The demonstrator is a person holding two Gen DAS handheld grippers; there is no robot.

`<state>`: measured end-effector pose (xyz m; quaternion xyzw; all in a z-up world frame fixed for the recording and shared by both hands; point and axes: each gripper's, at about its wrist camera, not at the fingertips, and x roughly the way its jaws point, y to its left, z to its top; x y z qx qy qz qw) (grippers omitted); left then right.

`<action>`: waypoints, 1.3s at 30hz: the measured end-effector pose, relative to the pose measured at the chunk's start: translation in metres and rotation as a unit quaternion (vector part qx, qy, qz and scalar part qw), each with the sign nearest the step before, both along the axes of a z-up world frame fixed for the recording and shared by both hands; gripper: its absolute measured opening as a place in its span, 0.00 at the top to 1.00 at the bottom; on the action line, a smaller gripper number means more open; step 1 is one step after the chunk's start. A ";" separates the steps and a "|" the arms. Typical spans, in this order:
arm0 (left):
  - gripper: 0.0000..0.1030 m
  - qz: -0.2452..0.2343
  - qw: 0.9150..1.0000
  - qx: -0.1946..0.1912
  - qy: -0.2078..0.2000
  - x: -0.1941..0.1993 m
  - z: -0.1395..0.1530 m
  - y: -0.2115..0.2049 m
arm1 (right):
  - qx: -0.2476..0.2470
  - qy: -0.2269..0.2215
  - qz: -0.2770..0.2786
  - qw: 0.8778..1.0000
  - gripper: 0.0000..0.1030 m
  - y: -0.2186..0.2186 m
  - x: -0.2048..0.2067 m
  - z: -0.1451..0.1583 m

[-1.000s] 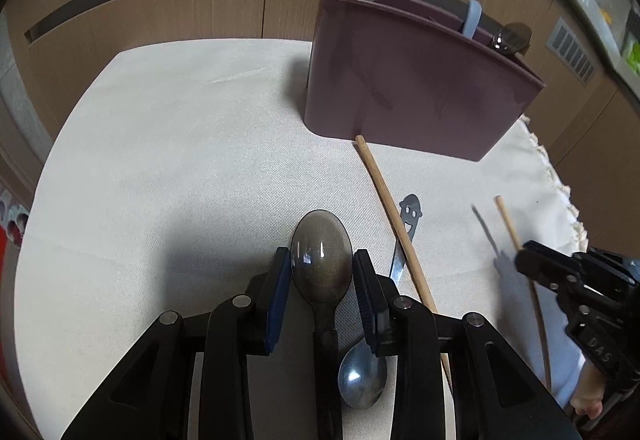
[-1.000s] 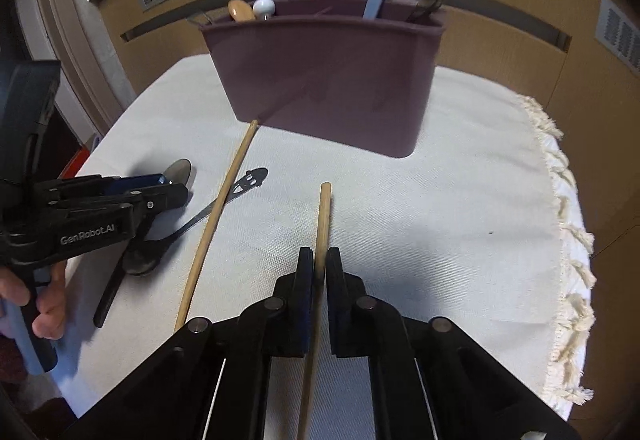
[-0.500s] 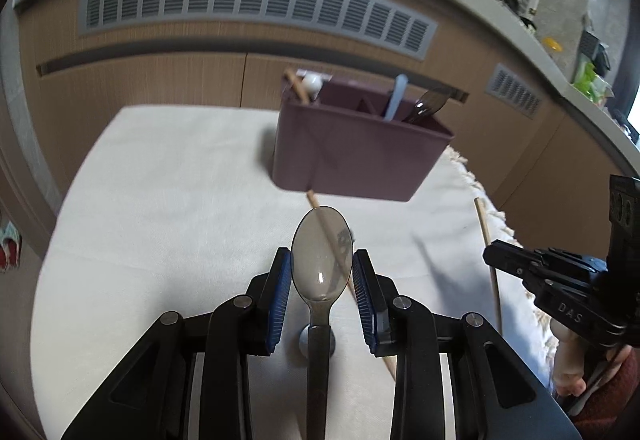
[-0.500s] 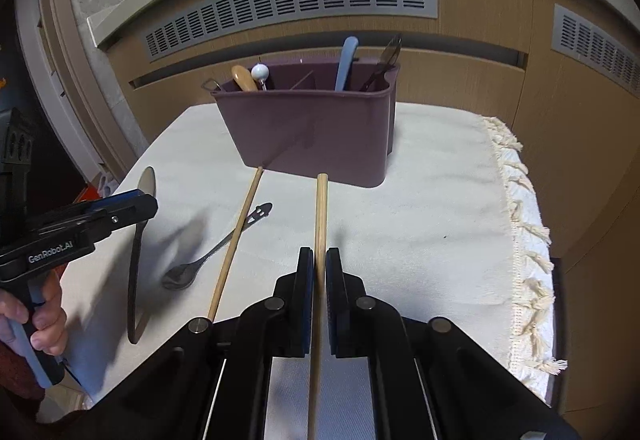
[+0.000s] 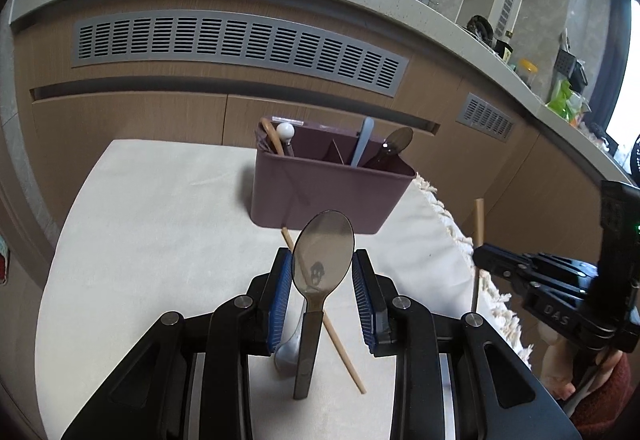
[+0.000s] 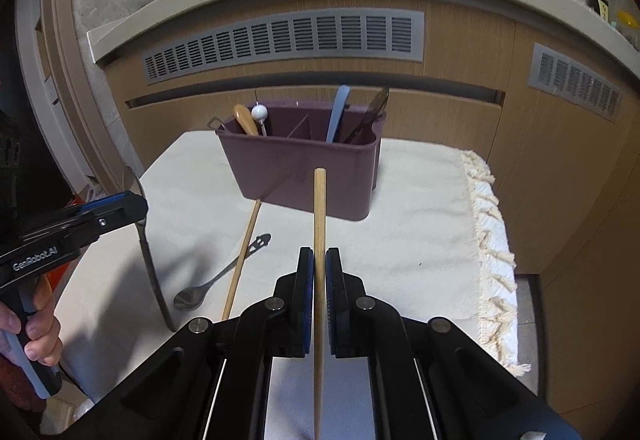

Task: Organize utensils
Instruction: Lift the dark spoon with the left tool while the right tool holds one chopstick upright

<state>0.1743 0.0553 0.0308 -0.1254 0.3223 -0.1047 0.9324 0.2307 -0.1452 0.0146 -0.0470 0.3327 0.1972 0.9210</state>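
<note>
Cream fringed cloth [image 6: 420,208] covers table; vented wood cabinets [image 5: 132,112] behind, perhaps kitchen.

Translucent smoky-grey plastic spoon [image 5: 322,264], bowl up and facing the camera, dark handle hanging down, lifted above the cloth between blue pads. Round pale wooden chopstick [image 6: 319,240], clamped mid-length, tip aimed toward the caddy, raised off the cloth. Second matching wooden chopstick [image 6: 242,260] flat on the cream cloth, lying diagonally, far end close to the caddy's base. Small steel spoon with a smiley-face cut-out handle end [image 6: 224,276] lying beside it, crossing under it. Mauve plastic divided utensil caddy [image 6: 300,168] upright at the cloth's far edge, holding a wooden spoon, a white-knobbed utensil, a pale blue handle and a dark translucent spoon.
</note>
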 end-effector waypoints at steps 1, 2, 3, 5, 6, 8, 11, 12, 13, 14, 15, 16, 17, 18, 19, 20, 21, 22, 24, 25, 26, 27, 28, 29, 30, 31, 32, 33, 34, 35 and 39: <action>0.70 0.001 1.000 -0.003 0.002 0.002 0.002 0.001 | -0.001 -0.009 -0.002 1.000 0.95 -0.001 -0.002 0.005; 0.75 0.000 1.000 -0.006 0.003 0.003 0.003 0.001 | 0.001 -0.014 -0.004 1.000 0.95 -0.002 -0.002 0.008; 0.96 -0.002 1.000 -0.010 0.003 0.004 0.005 0.002 | 0.004 -0.019 -0.006 1.000 0.95 -0.004 -0.003 0.011; 0.96 -0.002 1.000 -0.016 0.005 0.007 0.007 0.004 | 0.006 -0.025 -0.007 1.000 0.95 -0.006 -0.003 0.016; 0.96 0.001 1.000 -0.016 0.003 0.008 0.009 0.005 | 0.005 -0.028 -0.009 1.000 0.95 -0.008 -0.002 0.018; 0.96 0.002 1.000 -0.009 -0.003 0.008 0.011 0.006 | 0.003 -0.032 -0.010 0.999 0.95 -0.009 0.000 0.022; 0.96 0.004 1.000 -0.010 0.000 0.010 0.009 0.008 | 0.001 -0.033 -0.015 0.999 0.95 -0.010 0.003 0.023; 0.96 0.004 1.000 -0.012 0.005 0.012 0.006 0.009 | 0.000 -0.032 -0.015 0.999 0.95 -0.010 0.004 0.023; 0.96 0.005 1.000 -0.012 0.012 0.013 0.003 0.009 | 0.000 -0.028 -0.014 0.999 0.95 -0.011 0.005 0.021; 0.96 0.008 1.000 -0.014 0.022 0.016 -0.002 0.011 | 0.001 -0.027 -0.015 1.000 0.95 -0.011 0.006 0.020; 0.96 0.012 0.999 -0.015 0.030 0.017 -0.005 0.011 | 0.000 -0.028 -0.016 0.999 0.95 -0.011 0.006 0.019; 0.95 0.017 0.999 -0.018 0.044 0.020 -0.011 0.013 | 0.000 -0.029 -0.017 0.999 0.95 -0.011 0.006 0.018; 0.95 0.018 0.998 -0.021 0.054 0.022 -0.015 0.013 | 0.000 -0.030 -0.016 0.999 0.95 -0.012 0.005 0.018; 0.93 0.018 0.997 -0.028 0.068 0.024 -0.020 0.015 | 0.001 -0.030 -0.016 0.999 0.95 -0.013 0.005 0.018; 0.93 0.018 0.996 -0.035 0.079 0.025 -0.026 0.016 | 0.002 -0.029 -0.017 0.999 0.95 -0.014 0.005 0.018; 0.93 0.019 0.995 -0.044 0.090 0.026 -0.031 0.018 | 0.003 -0.028 -0.018 0.999 0.95 -0.016 0.006 0.019; 0.93 0.021 0.994 -0.047 0.095 0.025 -0.034 0.019 | 0.005 -0.027 -0.018 0.999 0.95 -0.019 0.007 0.019; 0.93 0.023 0.994 -0.047 0.100 0.025 -0.037 0.019 | 0.008 -0.025 -0.019 0.999 0.95 -0.021 0.008 0.019; 0.91 0.023 0.993 -0.043 0.105 0.024 -0.040 0.019 | 0.016 -0.021 -0.022 0.999 0.95 -0.026 0.011 0.020; 0.90 0.021 0.993 -0.041 0.107 0.024 -0.042 0.019 | 0.020 -0.020 -0.024 0.999 0.95 -0.028 0.013 0.020; 0.85 0.018 0.993 -0.038 0.111 0.025 -0.043 0.019 | 0.022 -0.019 -0.028 0.999 0.95 -0.030 0.015 0.020; 0.79 0.012 0.993 -0.033 0.116 0.026 -0.045 0.017 | 0.024 -0.017 -0.030 0.999 0.95 -0.031 0.016 0.021; 0.77 0.005 0.993 -0.030 0.118 0.027 -0.046 0.015 | 0.027 -0.015 -0.031 0.999 0.95 -0.032 0.018 0.022; 0.76 -0.005 0.992 -0.023 0.120 0.027 -0.048 0.011 | 0.030 -0.014 -0.031 0.999 0.95 -0.033 0.020 0.023; 0.76 -0.012 0.992 -0.019 0.122 0.028 -0.049 0.009 | 0.030 -0.016 -0.032 0.999 0.95 -0.033 0.021 0.024; 0.76 -0.020 0.992 -0.014 0.124 0.029 -0.051 0.006 | 0.030 -0.018 -0.032 0.999 0.95 -0.033 0.021 0.025; 0.76 -0.028 0.991 -0.012 0.127 0.031 -0.053 0.002 | 0.029 -0.020 -0.032 0.999 0.95 -0.033 0.021 0.027; 0.75 -0.030 0.991 -0.014 0.129 0.034 -0.054 0.000 | 0.029 -0.022 -0.031 0.999 0.95 -0.033 0.020 0.029; 0.74 -0.030 0.991 -0.015 0.133 0.038 -0.056 -0.002 | 0.030 -0.023 -0.030 0.999 0.95 -0.033 0.019 0.030; 0.70 -0.024 0.990 -0.013 0.136 0.042 -0.057 -0.004 | 0.030 -0.026 -0.028 0.999 0.95 -0.032 0.018 0.033; 0.67 0.025 0.989 0.006 0.145 0.074 -0.064 -0.009 | 0.024 -0.040 -0.025 0.999 0.95 -0.030 0.015 0.039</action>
